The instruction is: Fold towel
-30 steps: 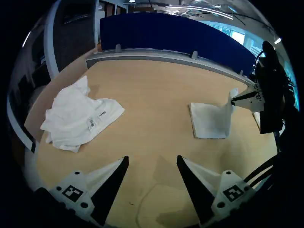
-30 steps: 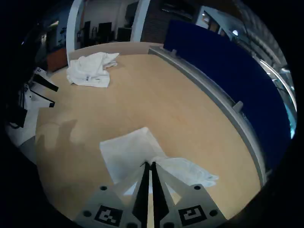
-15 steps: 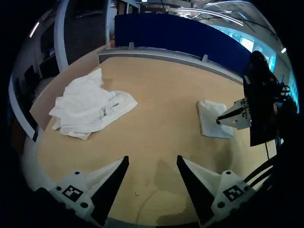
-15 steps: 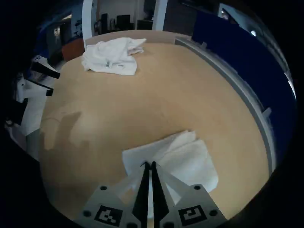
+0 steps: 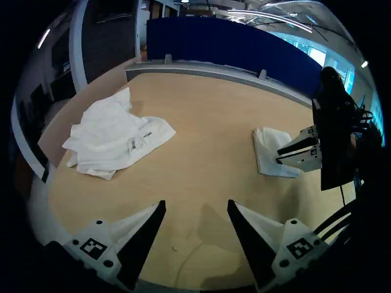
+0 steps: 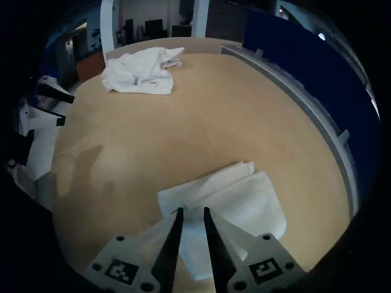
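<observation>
Folded towel (image 6: 229, 205): flat on the wood-toned surface (image 6: 161, 132), a white rectangle with layered edges along its far side, well apart from the crumpled towel.
Right gripper (image 6: 191, 211): low over the near left corner of the folded towel, tips at that corner's edge.
Right fingers (image 6: 171, 234): parted by a narrow gap, white cloth visible between the tips, not clamped on it; contact with the cloth impossible to judge.
Right gripper from the left gripper view: tips slightly apart, pointing across the right part of the folded towel.
Left gripper (image 5: 195, 202): above bare surface, folded towel ahead and to the right, well apart from the tips.
Left fingers: spread wide, nothing between them.
Crumpled towel (image 5: 115, 139): loose white heap with a small label, ahead and to the left of the left fingers, near the surface's left edge.
Blue partition (image 5: 229, 46): upright along the far edge of the surface.
</observation>
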A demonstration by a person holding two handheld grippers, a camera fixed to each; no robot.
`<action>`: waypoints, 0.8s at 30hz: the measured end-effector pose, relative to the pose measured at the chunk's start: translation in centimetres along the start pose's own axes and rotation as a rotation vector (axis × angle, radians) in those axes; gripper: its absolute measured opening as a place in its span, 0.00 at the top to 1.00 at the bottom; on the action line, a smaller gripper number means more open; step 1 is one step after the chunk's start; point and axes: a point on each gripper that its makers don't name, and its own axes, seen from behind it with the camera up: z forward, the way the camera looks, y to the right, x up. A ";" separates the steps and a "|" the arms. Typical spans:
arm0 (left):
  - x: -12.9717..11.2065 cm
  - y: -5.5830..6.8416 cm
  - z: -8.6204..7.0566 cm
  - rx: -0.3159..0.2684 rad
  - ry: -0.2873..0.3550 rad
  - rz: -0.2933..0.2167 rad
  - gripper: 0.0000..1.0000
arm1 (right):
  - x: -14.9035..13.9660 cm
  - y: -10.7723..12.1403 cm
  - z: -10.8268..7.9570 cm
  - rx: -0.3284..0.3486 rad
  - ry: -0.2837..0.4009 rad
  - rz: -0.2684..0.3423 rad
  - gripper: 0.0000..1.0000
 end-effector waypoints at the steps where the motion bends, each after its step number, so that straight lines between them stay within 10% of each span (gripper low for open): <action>1: 0.0 0.1 0.0 -0.001 0.000 0.001 0.07 | 0.0 0.0 -0.2 -0.002 0.003 0.002 0.51; 9: 0.3 0.4 -0.1 -0.004 0.005 0.007 0.07 | -0.3 0.2 -0.9 -0.022 0.019 0.032 0.27; 24: 0.2 0.5 -0.1 -0.004 0.007 0.006 0.07 | -4.4 0.1 -2.5 -0.063 -0.011 0.107 0.27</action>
